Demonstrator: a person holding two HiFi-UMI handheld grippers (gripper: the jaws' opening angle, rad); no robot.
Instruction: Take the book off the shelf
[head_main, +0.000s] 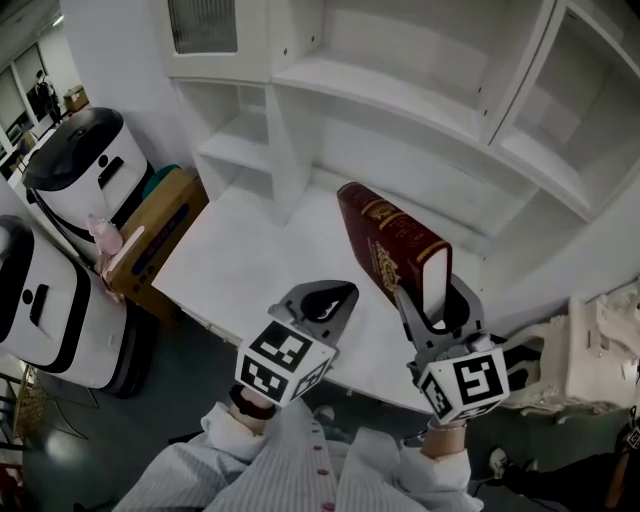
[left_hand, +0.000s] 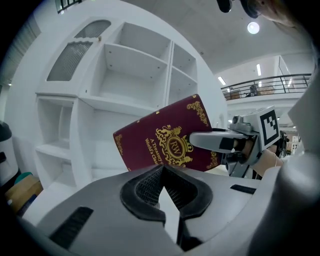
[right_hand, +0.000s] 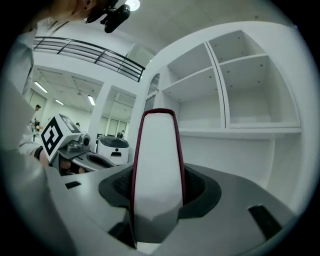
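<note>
A dark red book (head_main: 392, 245) with gold ornament hangs tilted over the white tabletop (head_main: 240, 265), in front of the shelves. My right gripper (head_main: 437, 300) is shut on the book's lower edge, one jaw on each cover. In the right gripper view the book's white page edge (right_hand: 157, 170) stands upright between the jaws. The left gripper view shows the book's front cover (left_hand: 160, 142) with a right gripper finger (left_hand: 212, 141) across it. My left gripper (head_main: 328, 303) hovers left of the book, apart from it. Its jaws (left_hand: 162, 172) are shut with nothing between them.
The white shelf unit (head_main: 400, 100) fills the back, and the compartments in view hold nothing. Two white machines with black tops (head_main: 80, 170) and a cardboard box (head_main: 165, 220) stand at the left. A white ornate object (head_main: 590, 350) sits at the right.
</note>
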